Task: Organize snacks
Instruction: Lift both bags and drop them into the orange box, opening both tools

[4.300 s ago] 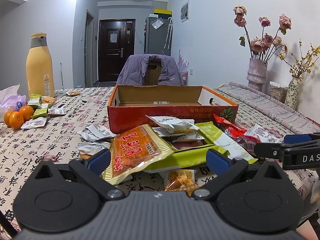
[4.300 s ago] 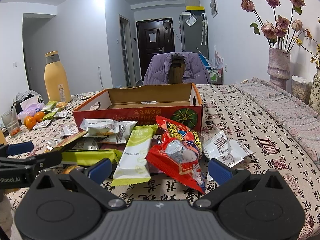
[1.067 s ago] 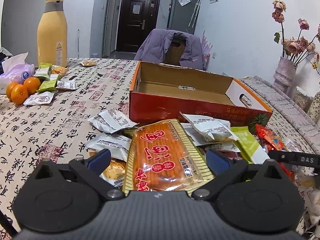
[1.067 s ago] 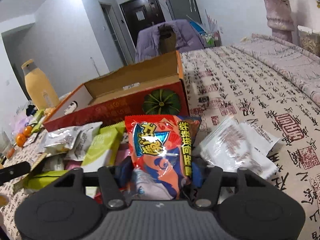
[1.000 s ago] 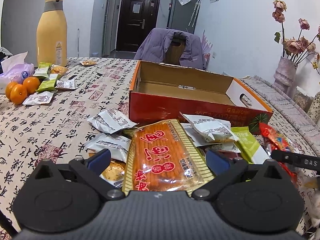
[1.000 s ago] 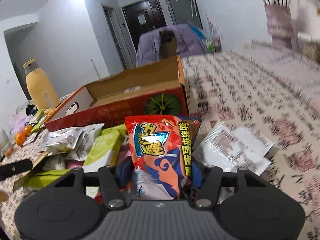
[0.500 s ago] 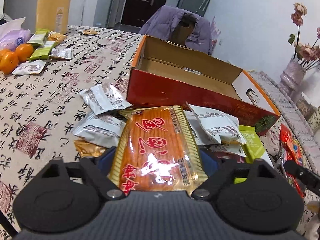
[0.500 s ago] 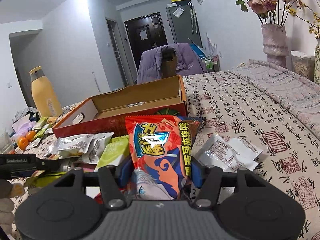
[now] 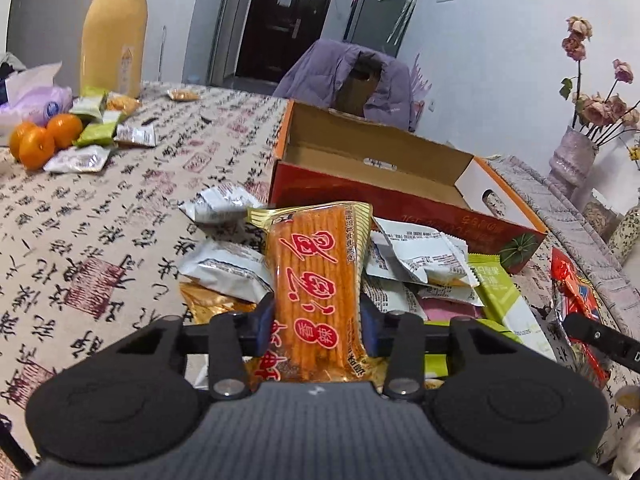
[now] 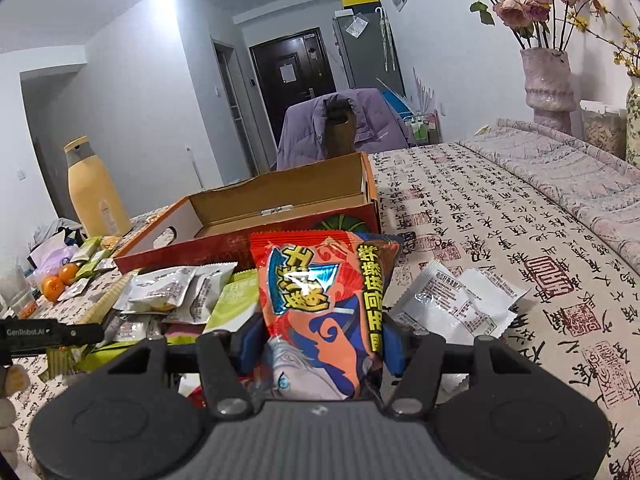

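Note:
My left gripper (image 9: 318, 326) is shut on an orange snack pack with gold edges (image 9: 320, 280) and holds it over the pile of packets. My right gripper (image 10: 320, 340) is shut on a red snack bag (image 10: 324, 300), lifted in front of the box. The open red cardboard box (image 9: 400, 196) stands just behind the pile; it also shows in the right wrist view (image 10: 256, 216). Loose white packets (image 9: 224, 268) and a green packet (image 9: 504, 300) lie on the tablecloth. The right gripper's red bag shows at the right edge of the left wrist view (image 9: 576, 304).
A yellow bottle (image 9: 114, 36), oranges (image 9: 40, 140) and small packets (image 9: 96, 124) sit at the far left. Flower vases (image 10: 548, 80) stand at the right. A chair with a purple jacket (image 9: 352, 76) is behind the table. White packets (image 10: 456, 304) lie right of the pile.
My left gripper has closed on the orange pack and lifted it. My right gripper, holding the red bag since a second ago, has raised it a little.

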{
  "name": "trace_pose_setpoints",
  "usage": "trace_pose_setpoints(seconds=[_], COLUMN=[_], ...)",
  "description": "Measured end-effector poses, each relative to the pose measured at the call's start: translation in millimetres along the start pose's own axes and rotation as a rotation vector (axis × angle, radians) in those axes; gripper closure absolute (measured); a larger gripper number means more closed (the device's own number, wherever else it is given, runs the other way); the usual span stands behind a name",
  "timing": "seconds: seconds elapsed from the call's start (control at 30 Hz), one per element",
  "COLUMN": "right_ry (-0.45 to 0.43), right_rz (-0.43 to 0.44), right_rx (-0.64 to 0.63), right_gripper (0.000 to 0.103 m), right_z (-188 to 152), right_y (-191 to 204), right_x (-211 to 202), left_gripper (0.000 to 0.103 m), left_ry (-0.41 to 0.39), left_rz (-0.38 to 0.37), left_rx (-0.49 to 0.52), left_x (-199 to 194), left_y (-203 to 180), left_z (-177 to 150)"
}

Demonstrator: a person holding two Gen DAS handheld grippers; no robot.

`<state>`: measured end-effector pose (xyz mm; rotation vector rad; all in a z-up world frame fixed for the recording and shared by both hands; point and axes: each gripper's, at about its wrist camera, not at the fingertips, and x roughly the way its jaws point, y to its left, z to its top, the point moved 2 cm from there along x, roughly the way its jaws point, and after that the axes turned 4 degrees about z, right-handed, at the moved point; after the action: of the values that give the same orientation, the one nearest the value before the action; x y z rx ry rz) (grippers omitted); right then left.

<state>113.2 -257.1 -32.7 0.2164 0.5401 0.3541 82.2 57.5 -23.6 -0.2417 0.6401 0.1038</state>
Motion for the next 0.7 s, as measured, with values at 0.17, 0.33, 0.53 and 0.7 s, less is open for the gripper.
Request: trace_pose_setpoints(seconds=[0.17, 0.33, 0.53, 0.7], right_ry=[-0.014, -0.038, -0.08, -0.114], right_rz=[0.005, 0.008, 0.017, 0.015], right_rx=[-0.014, -0.044, -0.09, -0.137], right_gripper=[0.045, 0.045, 0.045, 0.045], right_z=[3, 16, 45, 76], right_y=[4, 11, 24, 36], right_x=[-3, 0, 13, 31], left_gripper=[0.061, 0.061, 0.061, 0.061], left_ry=[-0.078, -0.148, -0.208, -0.239], left_rz=[0.012, 0.011, 0.011, 0.02], left_rx=[0.037, 0.071, 0.111, 0.148], left_x=[-17, -25, -19, -7], left_y=[-3, -14, -33, -48], left_z=[3, 18, 45, 72])
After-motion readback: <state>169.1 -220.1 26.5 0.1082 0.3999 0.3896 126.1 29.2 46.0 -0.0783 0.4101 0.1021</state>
